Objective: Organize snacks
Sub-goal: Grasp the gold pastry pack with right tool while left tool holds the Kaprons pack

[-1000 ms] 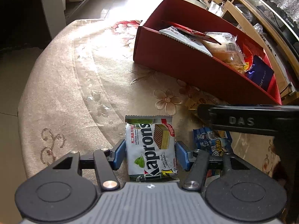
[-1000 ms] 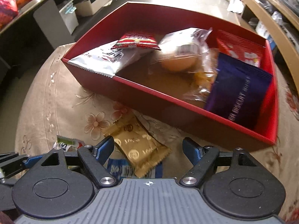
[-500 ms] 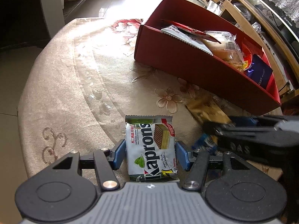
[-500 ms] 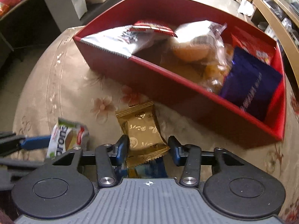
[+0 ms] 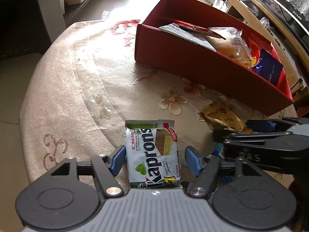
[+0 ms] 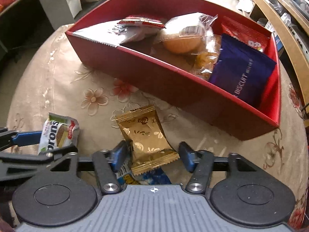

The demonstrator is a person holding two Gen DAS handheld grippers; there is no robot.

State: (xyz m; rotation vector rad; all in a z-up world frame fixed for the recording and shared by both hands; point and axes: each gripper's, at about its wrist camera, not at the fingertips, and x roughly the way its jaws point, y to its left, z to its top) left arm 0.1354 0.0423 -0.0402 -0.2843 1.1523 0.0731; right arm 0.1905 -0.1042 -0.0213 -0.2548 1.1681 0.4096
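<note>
My left camera sits just behind my left gripper [image 5: 152, 159] and looks steeply down along its fingers at the surface [image 5: 77, 81], very close to it. The wafer packet [image 5: 152, 152] fills the near foreground; the red box [image 5: 193, 65] lies farther off, up and to the right. My right camera rides behind my right gripper [image 6: 152, 155], tilted down the same way and just as close, facing the red box [image 6: 173, 81] more squarely. Both views share the box, the flowered surface [image 6: 58, 77] and the gold packet [image 5: 224, 117] [image 6: 146, 135]. Each view catches the other gripper at its edge: mine on the right [image 5: 266, 135] in the left view, mine on the left [image 6: 25, 145] in the right view, with the wafer packet [image 6: 58, 131] beside it.
</note>
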